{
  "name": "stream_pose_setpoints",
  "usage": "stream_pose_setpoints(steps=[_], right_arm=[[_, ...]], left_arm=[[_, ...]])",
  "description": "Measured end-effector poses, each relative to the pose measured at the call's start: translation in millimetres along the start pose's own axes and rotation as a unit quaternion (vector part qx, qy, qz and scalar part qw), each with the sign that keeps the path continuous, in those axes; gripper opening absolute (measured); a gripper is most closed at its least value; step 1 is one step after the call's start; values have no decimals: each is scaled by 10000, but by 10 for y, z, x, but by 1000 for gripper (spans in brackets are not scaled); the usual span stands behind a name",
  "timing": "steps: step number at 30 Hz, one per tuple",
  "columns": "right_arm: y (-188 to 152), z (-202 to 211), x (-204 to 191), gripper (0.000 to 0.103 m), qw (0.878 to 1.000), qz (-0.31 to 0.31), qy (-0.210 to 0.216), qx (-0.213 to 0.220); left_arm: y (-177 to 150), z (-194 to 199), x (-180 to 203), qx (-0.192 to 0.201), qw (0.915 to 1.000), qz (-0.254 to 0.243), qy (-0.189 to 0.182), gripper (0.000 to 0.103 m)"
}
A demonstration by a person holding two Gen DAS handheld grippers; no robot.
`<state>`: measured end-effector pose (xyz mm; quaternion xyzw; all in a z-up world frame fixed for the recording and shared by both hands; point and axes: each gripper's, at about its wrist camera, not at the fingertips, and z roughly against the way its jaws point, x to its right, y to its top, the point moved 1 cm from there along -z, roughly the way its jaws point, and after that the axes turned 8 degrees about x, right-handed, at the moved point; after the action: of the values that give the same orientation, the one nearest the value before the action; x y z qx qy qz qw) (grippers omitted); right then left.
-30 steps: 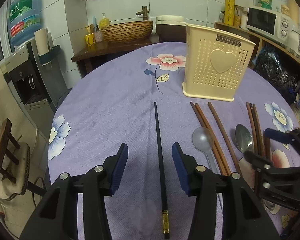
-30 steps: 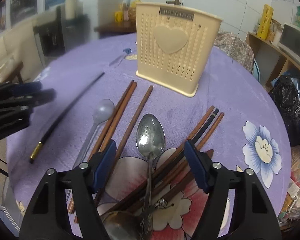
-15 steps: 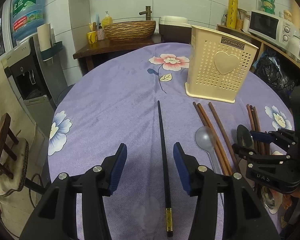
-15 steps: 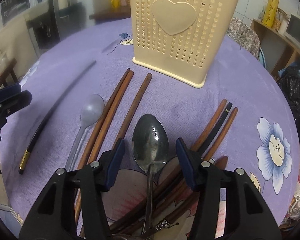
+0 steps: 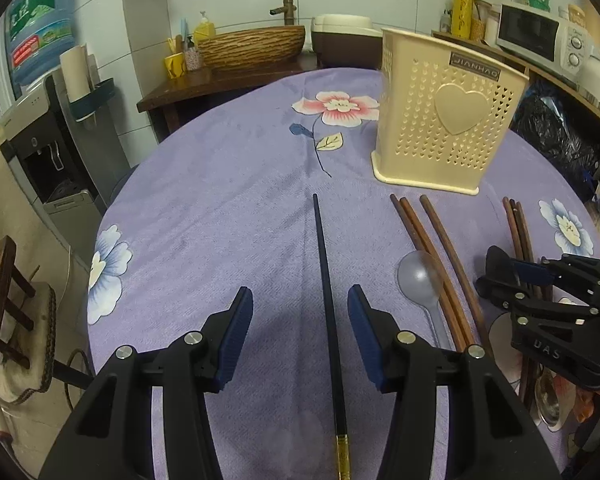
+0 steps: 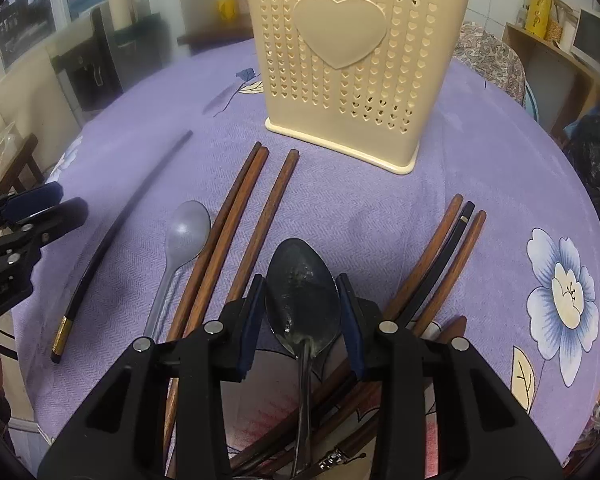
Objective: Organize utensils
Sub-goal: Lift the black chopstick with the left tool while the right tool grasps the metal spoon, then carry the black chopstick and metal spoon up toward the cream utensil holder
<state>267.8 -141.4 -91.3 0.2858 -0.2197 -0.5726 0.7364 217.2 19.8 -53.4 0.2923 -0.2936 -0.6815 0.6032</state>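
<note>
My right gripper (image 6: 302, 316) is closing on the bowl of a metal spoon (image 6: 302, 280); both blue pads touch the bowl's edges. The spoon lies on a heap of brown chopsticks (image 6: 440, 252). My left gripper (image 5: 300, 320) is open, its fingers either side of a black gold-tipped chopstick (image 5: 326, 280) that lies flat on the cloth, untouched. A grey plastic spoon (image 6: 186, 232) and three brown chopsticks (image 6: 236, 224) lie between the two grippers. The cream perforated utensil holder (image 6: 352, 60) stands upright behind them.
The round table carries a purple flowered cloth (image 5: 220, 200). Left of its edge stand a wooden stool (image 5: 4, 300) and a water dispenser (image 5: 48, 140). A shelf with a microwave (image 5: 540, 36) runs along the right, a black bag (image 5: 552, 136) below it.
The right gripper has dropped forward over the metal spoon and its jaws have narrowed from wide apart to touching the bowl. The left gripper has hardly moved over the black chopstick.
</note>
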Motion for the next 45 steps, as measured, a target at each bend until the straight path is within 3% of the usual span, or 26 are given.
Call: stream_pose_setpoints(steps=[5, 10, 15, 21, 25, 30, 37, 45], right_arm=[[-13, 14, 29, 37, 10000, -41, 27, 12], [-16, 15, 38, 37, 10000, -66, 26, 19], [-12, 15, 66, 37, 9999, -103, 72, 10], [-10, 18, 86, 37, 9999, -112, 100, 16], [-14, 17, 90, 37, 9999, -112, 110, 23], [-9, 26, 117, 36, 9997, -175, 154, 39], [36, 137, 202, 36, 9981, -372, 396, 297], [216, 678, 310, 33, 9914, -420, 704, 1015]], left_arm=[[169, -211, -16, -207, 9997, 22, -107, 49], [403, -531, 20, -436, 9986, 124, -260, 43], [452, -854, 64, -769, 9962, 314, -279, 23], [480, -917, 119, -675, 9975, 201, -81, 16], [510, -940, 130, -638, 9978, 201, 8, 6], [529, -961, 111, -600, 9976, 335, -7, 6], [581, -822, 84, -296, 9978, 545, -242, 6], [767, -63, 76, 593, 9945, 548, -662, 6]])
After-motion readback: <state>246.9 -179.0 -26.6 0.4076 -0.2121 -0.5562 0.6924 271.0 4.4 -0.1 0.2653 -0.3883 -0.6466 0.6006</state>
